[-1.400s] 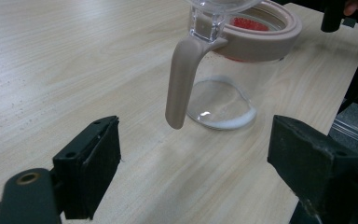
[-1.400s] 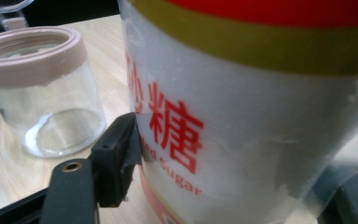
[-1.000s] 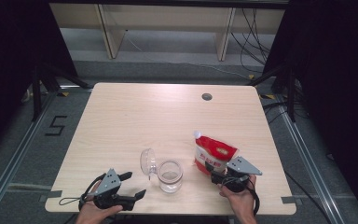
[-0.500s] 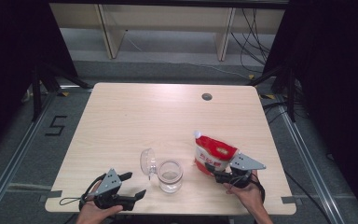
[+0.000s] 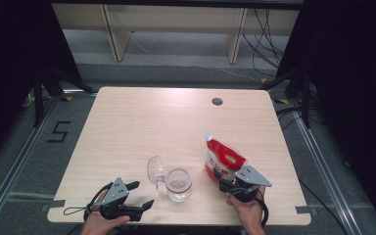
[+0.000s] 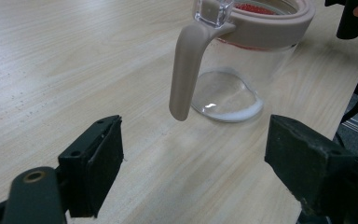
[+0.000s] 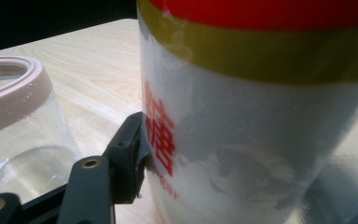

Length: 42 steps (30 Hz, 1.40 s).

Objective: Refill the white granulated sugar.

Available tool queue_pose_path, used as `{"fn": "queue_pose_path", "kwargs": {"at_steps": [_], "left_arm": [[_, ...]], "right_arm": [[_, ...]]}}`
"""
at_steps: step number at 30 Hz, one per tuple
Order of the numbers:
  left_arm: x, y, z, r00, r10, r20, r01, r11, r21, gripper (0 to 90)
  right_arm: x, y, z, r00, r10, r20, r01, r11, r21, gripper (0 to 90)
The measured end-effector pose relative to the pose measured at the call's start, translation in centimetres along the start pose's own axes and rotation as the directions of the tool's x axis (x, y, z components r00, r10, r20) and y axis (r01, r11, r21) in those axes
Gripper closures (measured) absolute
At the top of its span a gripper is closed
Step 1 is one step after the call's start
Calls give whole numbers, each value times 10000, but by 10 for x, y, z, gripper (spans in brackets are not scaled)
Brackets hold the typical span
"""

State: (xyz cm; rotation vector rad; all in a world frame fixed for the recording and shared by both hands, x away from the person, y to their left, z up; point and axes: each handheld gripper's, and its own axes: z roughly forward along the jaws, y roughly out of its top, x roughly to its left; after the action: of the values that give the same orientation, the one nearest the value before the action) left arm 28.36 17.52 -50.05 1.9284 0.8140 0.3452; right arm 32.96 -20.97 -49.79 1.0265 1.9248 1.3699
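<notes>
At the near left edge of the table (image 5: 127, 122), the left tool (image 5: 143, 195) rests with jaws wide apart and empty. Just ahead of it stands the glass jar (image 5: 178, 184), lid flipped open, handle hanging toward that tool. Right of the jar, the right tool (image 5: 223, 180) has been closing on the red-and-white pouch (image 5: 223, 161); one pad touches it, the far jaw is hidden. Its spout points up and away

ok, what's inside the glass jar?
The glass jar holds a thin layer of white powder along the bottom edge. The red behind it is the pouch. The rim band hides the upper wall.
</notes>
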Motion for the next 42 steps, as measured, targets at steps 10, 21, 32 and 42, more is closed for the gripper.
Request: {"fn": "queue_pose_path", "kwargs": {"at_steps": [10,21,32,42], "left_arm": [[1,1,0,9998,180,99,-179,9998,-39,179],[-2,0,1,9999,-95,73,96,9999,-63,177],[-2,1,1,9999,-93,86,94,9999,-75,175],[-1,1,1,9999,60,107,-59,10000,-74,175]], "right_arm": [[-5,-4,3,9938,137,-1105,-202,9981,-580,337],[-11,-5,10,9938,43,-1109,-167,9938,-1104,317],[-14,-9,16,9959,-15,-908,-91,9931,-1165,309],[-12,-13,21,9951,251,-953,-362,9924,-1172,326]]}}
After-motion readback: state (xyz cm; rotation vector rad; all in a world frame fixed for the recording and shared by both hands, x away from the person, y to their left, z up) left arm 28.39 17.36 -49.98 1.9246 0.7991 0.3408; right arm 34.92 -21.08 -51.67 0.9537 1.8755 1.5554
